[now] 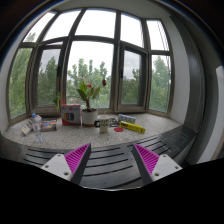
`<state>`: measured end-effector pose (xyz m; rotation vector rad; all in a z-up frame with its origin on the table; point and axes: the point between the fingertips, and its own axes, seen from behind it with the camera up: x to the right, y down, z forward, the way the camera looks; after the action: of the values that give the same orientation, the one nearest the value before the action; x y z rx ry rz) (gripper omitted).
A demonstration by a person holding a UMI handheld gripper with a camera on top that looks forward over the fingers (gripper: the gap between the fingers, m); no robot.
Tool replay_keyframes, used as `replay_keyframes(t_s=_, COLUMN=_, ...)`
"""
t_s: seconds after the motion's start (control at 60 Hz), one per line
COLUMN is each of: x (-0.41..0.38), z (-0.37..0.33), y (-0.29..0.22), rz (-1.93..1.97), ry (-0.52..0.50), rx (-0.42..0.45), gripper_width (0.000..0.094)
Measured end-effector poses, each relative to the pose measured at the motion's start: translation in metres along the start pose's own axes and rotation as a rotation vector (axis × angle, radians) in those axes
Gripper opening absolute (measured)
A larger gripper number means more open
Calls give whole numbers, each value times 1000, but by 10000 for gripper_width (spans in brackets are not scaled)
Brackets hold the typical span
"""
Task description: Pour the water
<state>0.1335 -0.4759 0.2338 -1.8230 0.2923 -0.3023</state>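
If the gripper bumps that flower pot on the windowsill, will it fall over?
The flower pot probably tips fairly easily: its plant stands tall above a small white base. It looks like ceramic, so it could crack if it fell. It stands far beyond the open gripper, among other small items on the windowsill, which it might knock.

the gripper fingers stand apart with open air between and ahead of them. beyond, the windowsill is crowded: a potted plant, a box, bottles and small items leave narrow gaps.
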Motion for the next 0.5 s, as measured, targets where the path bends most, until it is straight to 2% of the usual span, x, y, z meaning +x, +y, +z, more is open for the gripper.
replay_keyframes(t_s=0.283, x=-4, z=-2, y=23, rz=-24, ry=2, rx=-28, gripper_width=855)
replay_keyframes(t_s=0.5, x=-65, z=-4, y=76, rz=-61, ry=-75, rx=-100, gripper_width=852)
